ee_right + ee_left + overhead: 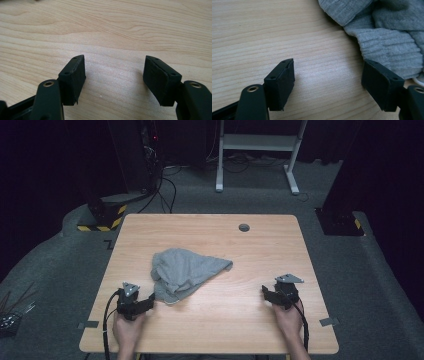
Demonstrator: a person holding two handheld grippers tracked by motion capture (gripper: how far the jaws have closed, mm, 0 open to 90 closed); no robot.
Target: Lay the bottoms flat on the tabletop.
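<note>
A crumpled grey knit garment [185, 270] lies near the middle of the wooden table [250, 245], a little left of centre. My left gripper [150, 301] rests low at the front left, its tips right beside the garment's near edge. In the left gripper view its jaws stand wide apart over bare wood, and the garment's ribbed cuff [389, 47] lies just beyond the right jaw. My right gripper [266, 293] sits at the front right, well away from the cloth. Its jaws are open too, with only table wood [112, 32] between them.
A round cable hole [244, 227] is set in the table's far edge. Beyond the table stand a white desk frame [257, 150] and a dark stand with yellow-black striped base [102, 217], with cables on the carpet.
</note>
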